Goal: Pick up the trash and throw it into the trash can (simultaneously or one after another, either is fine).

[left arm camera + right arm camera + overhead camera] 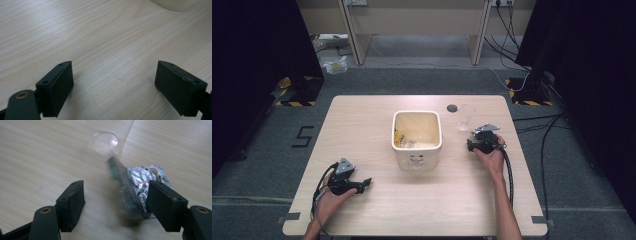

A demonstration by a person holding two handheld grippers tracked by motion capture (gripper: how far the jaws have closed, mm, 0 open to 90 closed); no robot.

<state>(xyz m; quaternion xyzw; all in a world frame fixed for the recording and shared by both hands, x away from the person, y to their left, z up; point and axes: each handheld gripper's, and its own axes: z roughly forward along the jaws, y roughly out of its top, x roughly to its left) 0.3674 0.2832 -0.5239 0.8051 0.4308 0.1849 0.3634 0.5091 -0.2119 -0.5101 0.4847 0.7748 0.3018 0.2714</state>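
Observation:
My right gripper (115, 188) stands open low over the table, just short of a clear cup (106, 141). Between its jaws lies a silver foil packet (142, 180) with red and black print. It is blurred, partly on edge, and close to the right jaw. In the high view this gripper (479, 135) sits at the table's right, pointing towards the clear cup (465, 116). My left gripper (364, 183) rests near the front left, pointing right. It (113, 67) is open over bare wood with nothing between its jaws.
A cream square tub (417, 152) with several packets inside stands at the middle of the wooden table (362, 115). A small dark round spot (452, 107) lies behind the cup. Cables run on the floor at the right.

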